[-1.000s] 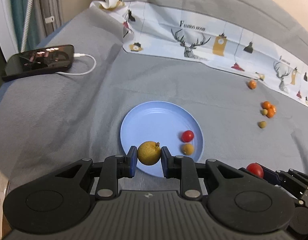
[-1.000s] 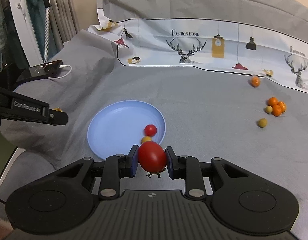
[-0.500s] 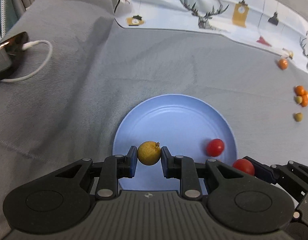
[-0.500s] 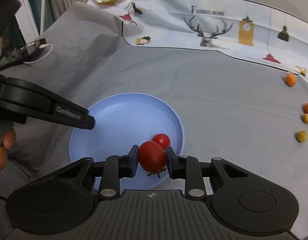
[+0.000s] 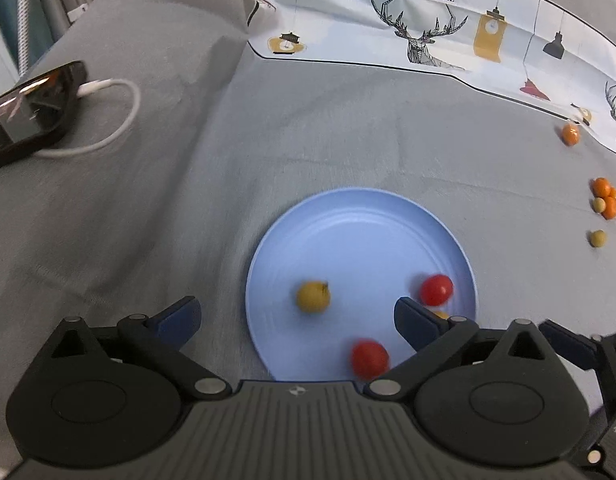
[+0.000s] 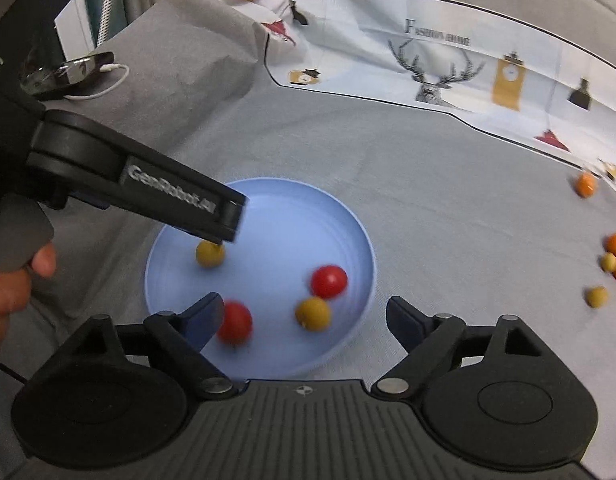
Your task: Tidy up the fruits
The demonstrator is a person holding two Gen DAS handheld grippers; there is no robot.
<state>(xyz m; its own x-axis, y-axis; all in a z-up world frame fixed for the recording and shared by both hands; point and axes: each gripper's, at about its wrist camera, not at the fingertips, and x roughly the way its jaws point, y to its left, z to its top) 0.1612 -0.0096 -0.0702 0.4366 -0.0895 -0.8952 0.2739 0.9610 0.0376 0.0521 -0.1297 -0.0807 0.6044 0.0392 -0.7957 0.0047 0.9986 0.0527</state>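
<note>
Right wrist view: smooth round blue plate (image 6: 268, 196) on grey cloth (image 6: 428, 208); glossy red tomato (image 6: 234, 322) beside right gripper (image 6: 304, 314)'s empty, opening jaws.

A grey cloth (image 5: 348, 140) lies open across its middle, with free passage between the blue plate (image 5: 360, 216) near the front and the printed sheet (image 5: 448, 28) along the far edge. Four small fruits sit loose in the plate, leaving its far half bare. Far left, a phone (image 5: 32, 108) and its white cable (image 5: 120, 120) block that corner. At right, a cluster of orange and yellow fruits (image 5: 606, 202) and a lone orange one (image 5: 570, 134) dot the cloth. The left gripper (image 6: 228, 216) reaches over the plate's left side.
</note>
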